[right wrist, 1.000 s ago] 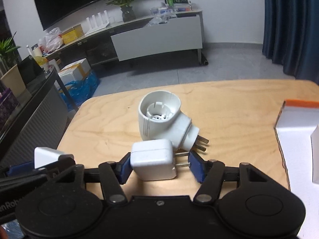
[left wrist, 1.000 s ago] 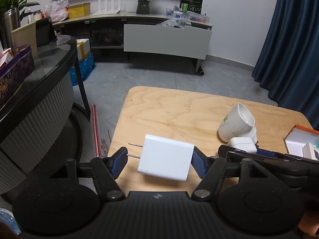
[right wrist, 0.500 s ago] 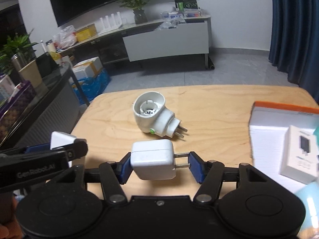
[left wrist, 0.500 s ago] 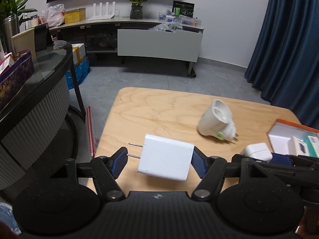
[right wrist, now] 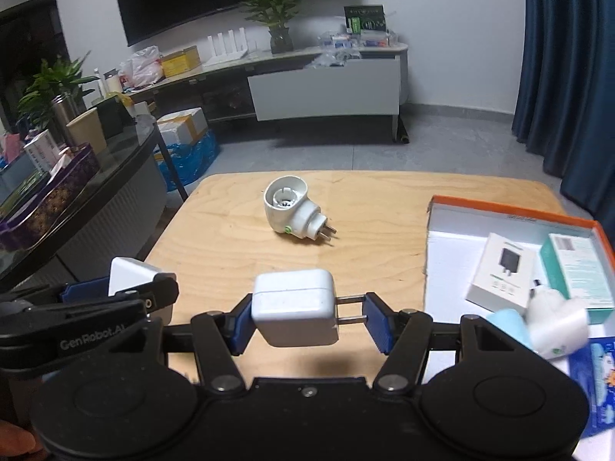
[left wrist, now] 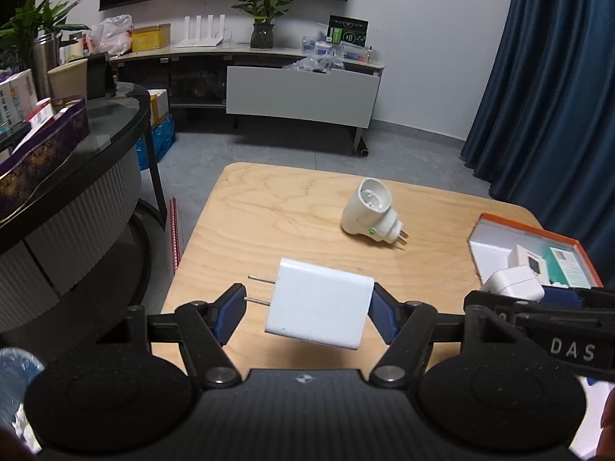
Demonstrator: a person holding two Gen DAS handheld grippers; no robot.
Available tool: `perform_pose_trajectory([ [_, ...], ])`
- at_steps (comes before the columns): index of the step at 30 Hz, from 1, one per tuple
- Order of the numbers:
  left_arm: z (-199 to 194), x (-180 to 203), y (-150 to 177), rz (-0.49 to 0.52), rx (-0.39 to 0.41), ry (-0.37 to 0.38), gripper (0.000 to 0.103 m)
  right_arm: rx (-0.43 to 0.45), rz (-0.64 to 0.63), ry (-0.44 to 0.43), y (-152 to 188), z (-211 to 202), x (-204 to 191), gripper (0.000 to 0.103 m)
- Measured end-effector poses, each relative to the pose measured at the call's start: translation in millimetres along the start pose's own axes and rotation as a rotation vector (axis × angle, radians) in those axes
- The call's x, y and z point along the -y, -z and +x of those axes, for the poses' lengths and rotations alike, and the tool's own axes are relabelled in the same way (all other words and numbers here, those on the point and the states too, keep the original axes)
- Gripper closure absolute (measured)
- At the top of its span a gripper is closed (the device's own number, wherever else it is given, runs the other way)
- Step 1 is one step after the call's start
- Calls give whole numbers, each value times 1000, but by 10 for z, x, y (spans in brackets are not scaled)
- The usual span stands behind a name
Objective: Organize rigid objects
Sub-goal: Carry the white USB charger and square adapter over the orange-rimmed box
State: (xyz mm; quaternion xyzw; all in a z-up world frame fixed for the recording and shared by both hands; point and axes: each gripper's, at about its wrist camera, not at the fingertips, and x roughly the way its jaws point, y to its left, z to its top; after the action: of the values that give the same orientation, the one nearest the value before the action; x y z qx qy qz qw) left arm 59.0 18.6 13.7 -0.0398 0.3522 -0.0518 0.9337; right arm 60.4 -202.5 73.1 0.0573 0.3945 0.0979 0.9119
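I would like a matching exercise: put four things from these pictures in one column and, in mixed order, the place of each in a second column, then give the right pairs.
Things:
1. flat white charger
2. rounded white charger
3. round white plug adapter
4. white box with a charger picture

Places:
A. lying free on the wooden table
B. inside the orange-edged box
C. between the pads of the left hand-held gripper
D. between the pads of the right hand-held gripper

Pairs: 1-C, 2-D, 3-A, 4-B
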Motion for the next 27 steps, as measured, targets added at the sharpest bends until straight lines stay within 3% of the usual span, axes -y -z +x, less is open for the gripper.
perform_pose_trajectory([
  [27,-433,368,311,24,30,12,34,19,20,14,412,-615,293,31],
])
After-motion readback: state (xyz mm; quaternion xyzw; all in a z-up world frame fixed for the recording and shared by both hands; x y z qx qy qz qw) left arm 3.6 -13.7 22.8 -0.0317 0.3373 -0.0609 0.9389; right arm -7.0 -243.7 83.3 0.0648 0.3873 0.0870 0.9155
